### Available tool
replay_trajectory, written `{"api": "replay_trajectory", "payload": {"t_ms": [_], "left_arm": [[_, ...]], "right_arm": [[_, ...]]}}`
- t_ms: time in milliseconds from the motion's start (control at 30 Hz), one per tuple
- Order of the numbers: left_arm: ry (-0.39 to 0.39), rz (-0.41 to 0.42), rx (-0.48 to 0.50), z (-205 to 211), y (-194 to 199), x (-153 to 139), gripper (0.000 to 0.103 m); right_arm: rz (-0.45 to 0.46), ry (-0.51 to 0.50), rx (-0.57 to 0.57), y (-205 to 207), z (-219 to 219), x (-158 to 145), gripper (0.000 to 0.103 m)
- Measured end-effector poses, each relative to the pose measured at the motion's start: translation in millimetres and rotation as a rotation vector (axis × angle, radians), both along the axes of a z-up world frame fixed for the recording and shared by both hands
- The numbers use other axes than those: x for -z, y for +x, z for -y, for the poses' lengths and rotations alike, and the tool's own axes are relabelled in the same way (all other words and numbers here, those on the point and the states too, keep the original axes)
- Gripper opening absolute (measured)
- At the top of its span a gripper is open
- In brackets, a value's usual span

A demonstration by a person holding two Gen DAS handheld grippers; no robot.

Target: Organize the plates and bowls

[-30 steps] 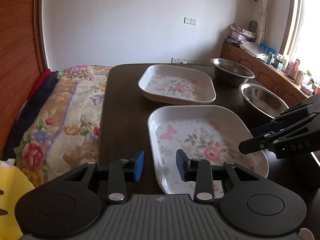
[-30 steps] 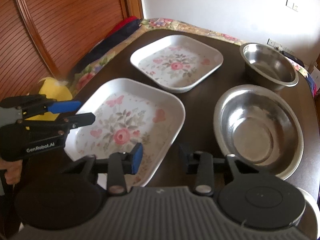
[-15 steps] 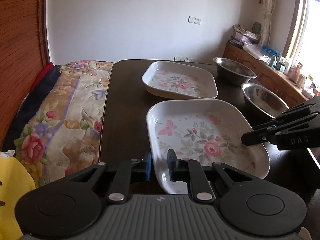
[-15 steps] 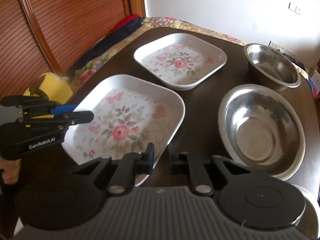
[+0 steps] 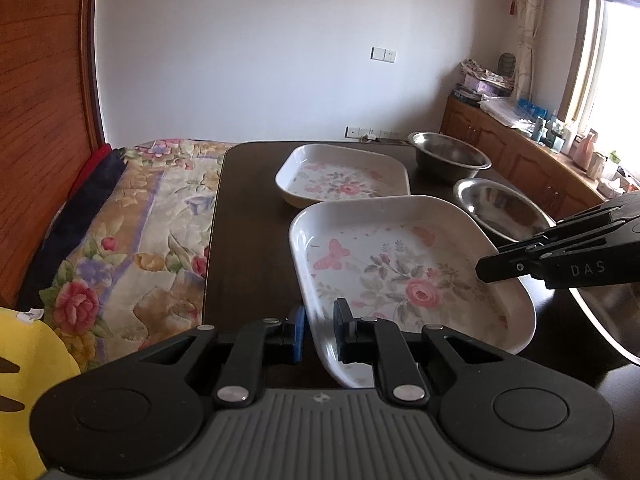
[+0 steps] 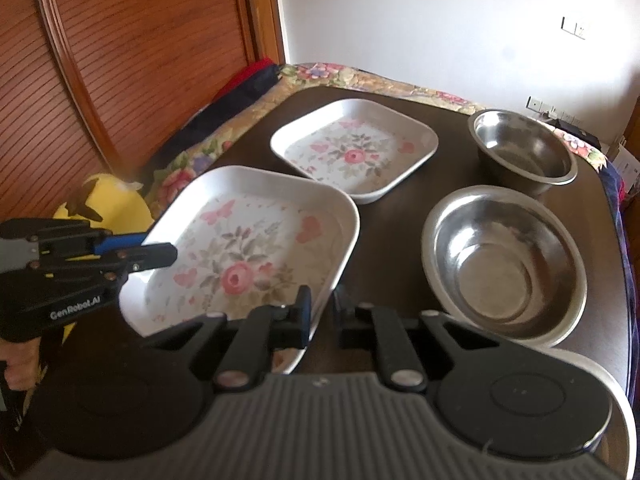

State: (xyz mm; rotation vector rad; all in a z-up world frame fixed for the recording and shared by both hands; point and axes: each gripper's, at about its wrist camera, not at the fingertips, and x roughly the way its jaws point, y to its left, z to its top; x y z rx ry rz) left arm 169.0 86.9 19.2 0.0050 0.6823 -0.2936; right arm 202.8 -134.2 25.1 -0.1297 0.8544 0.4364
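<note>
On the dark table (image 6: 400, 216) the near floral plate (image 6: 256, 248) lies closest to the person, and both claws grip its near edge from opposite corners. The left gripper (image 5: 319, 330) has its jaws drawn narrow with the plate's rim pinched between the pads, at the near left corner. The right gripper (image 6: 322, 312) is clamped on the rim at the near right corner, one blue pad inside the plate and the other finger outside, under the edge. Behind this plate sits the far floral plate (image 6: 356, 152), just apart from it. To the right stand two steel bowls: the large bowl (image 6: 504, 260) near the right claw, the small bowl (image 6: 524, 148) behind it.
</note>
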Motion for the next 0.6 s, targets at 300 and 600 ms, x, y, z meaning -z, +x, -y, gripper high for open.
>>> {"api": "replay_trajectory", "payload": {"t_ms": [300, 600], "left_arm": [[0.023, 0.045, 0.007, 6, -42, -20, 0.045], [0.023, 0.045, 0.006, 4, -86, -18, 0.045]], "right_arm": [[0.038, 0.038, 0.0, -34, 11, -14, 0.013], [0.058, 0.063, -0.024, -76, 18, -17, 0.013]]}}
